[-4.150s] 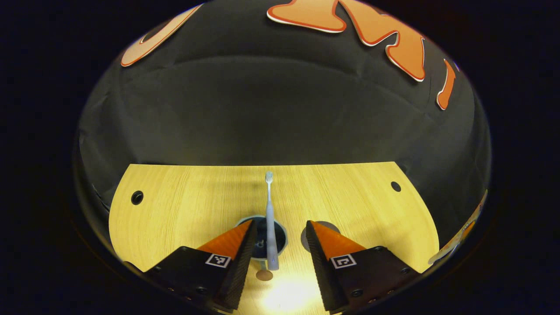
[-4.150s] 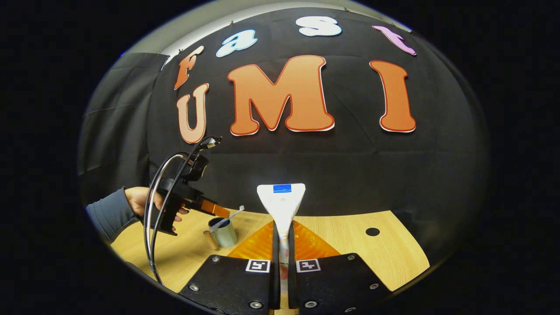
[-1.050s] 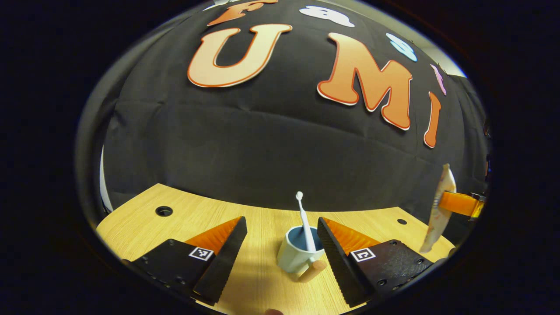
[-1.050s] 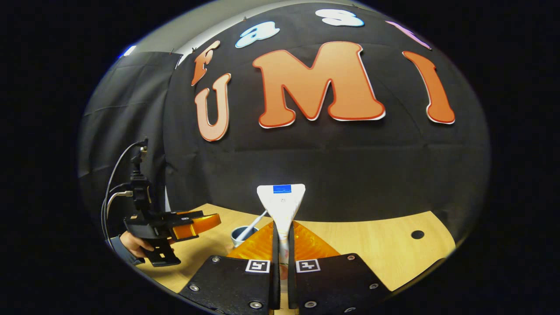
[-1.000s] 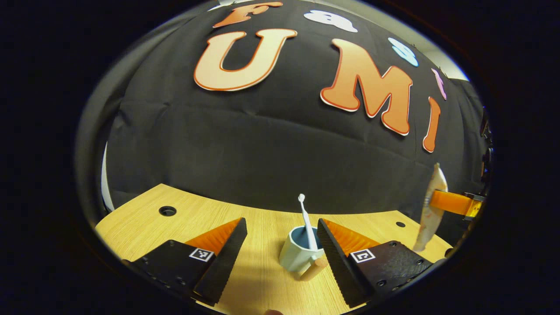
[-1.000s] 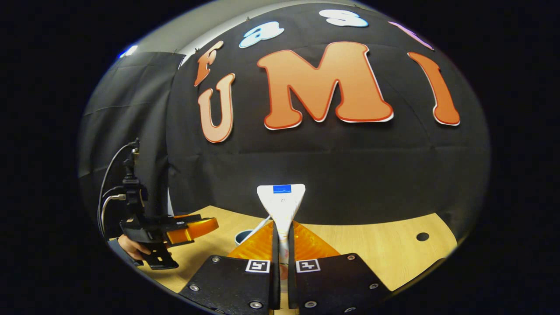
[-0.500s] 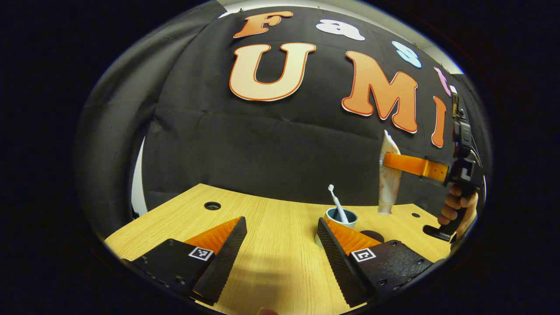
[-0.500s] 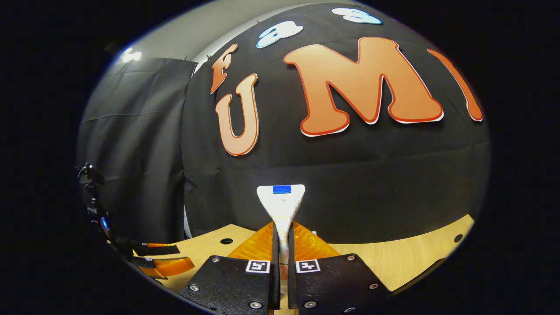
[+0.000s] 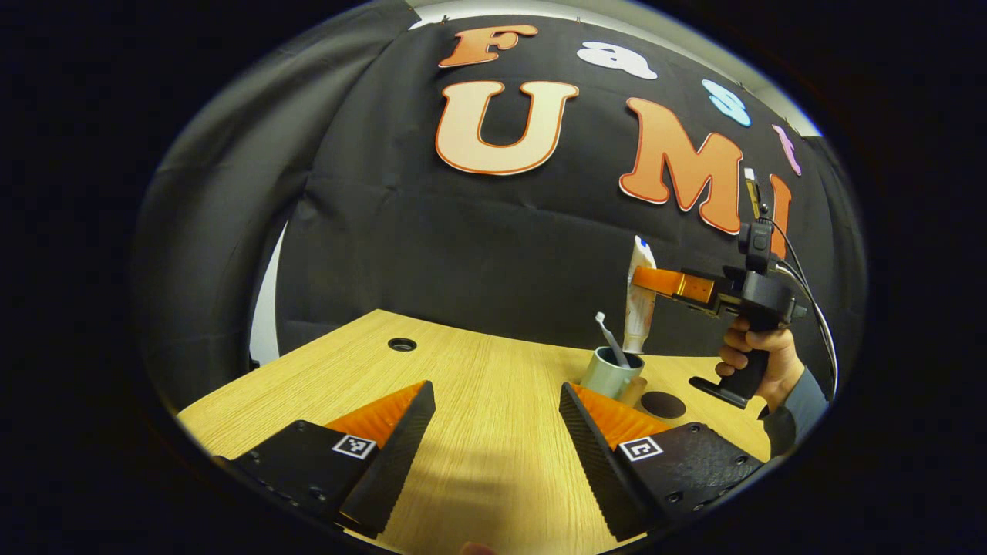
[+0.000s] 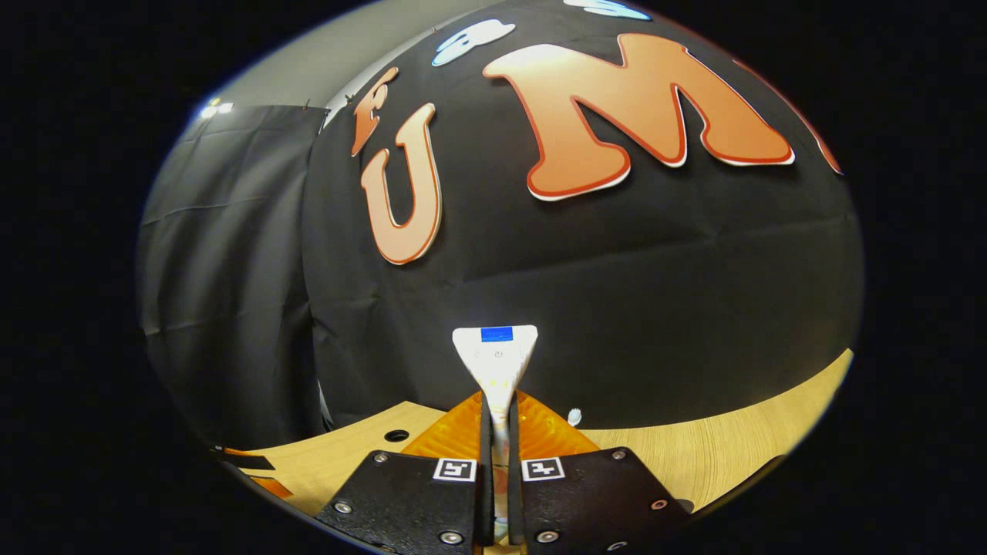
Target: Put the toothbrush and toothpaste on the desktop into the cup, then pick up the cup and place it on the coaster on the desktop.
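In the left gripper view, the left gripper (image 9: 497,420) is hanging low over the desktop (image 9: 478,416) with its jaws spread wide and nothing between them. Beyond its right finger the cup (image 9: 611,374) is standing upright, the toothbrush (image 9: 609,339) already leaning inside it with the head poking up over the rim. Just to the right of the cup, the dark round coaster (image 9: 663,404) is lying flat on the wood. Above the cup, the right gripper (image 9: 646,279), held by a hand (image 9: 759,361), is dangling the toothpaste (image 9: 639,304) upright, its lower end right at the cup's mouth.

Over to the right gripper view: the right gripper (image 10: 497,420) is clamping the toothpaste (image 10: 496,358), both fingers pressing its flat body, the crimped end sticking up ahead. The toothbrush head (image 10: 574,417) is just peeking past the right finger.

The danger here, I'd say: the tube is coming down beside the leaning brush. If it is catching the rim or knocking the handle, the light cup could be tipping over, or the tube could be dropping outside once released.
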The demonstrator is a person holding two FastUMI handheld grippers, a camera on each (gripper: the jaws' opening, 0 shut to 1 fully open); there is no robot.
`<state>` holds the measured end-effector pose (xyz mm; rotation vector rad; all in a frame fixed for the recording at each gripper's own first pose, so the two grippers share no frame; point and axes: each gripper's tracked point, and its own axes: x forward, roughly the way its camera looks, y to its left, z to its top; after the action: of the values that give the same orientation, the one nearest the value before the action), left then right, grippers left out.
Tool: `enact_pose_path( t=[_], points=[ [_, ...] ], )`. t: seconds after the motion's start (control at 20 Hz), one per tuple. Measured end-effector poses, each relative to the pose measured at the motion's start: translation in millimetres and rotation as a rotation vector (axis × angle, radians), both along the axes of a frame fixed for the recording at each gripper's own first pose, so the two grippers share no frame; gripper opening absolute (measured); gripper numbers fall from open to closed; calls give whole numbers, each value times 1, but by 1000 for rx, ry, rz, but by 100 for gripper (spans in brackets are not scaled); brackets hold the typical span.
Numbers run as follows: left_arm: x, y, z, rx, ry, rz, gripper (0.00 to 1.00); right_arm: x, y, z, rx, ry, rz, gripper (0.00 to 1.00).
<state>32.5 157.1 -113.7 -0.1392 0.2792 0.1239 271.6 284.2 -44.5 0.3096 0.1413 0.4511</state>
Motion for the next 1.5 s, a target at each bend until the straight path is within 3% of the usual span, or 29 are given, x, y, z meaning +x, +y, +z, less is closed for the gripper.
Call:
enact_pose_path(
  t=[0.4, 0.65, 0.75, 0.9, 1.05, 1.2, 1.35, 1.5],
  points=[
    [-1, -4, -7, -21, 30, -5, 98, 2, 7, -29, -38, 33, 10, 7],
    [3, -11, 1, -26, 39, -5, 98, -3, 13, -51, -154, 41, 21, 8],
    [6, -10, -1, -26, 40, 0, 98, -13, 13, -59, -219, 56, 41, 15],
    [9, -11, -4, -22, 44, -2, 98, -29, 0, -58, -288, 54, 63, 34],
    [7, -19, -11, -4, 58, -9, 98, -46, -19, -32, -276, 17, 55, 41],
    [15, -31, -13, -23, 68, -17, 98, -65, -45, -2, -256, -25, 30, 62],
    [36, -67, 4, -10, 80, -80, 97, -86, -77, 22, -246, -57, 5, 80],
    [64, -105, 15, -38, 103, -162, 97, -109, -109, 41, -257, -92, -19, 89]
  ],
)
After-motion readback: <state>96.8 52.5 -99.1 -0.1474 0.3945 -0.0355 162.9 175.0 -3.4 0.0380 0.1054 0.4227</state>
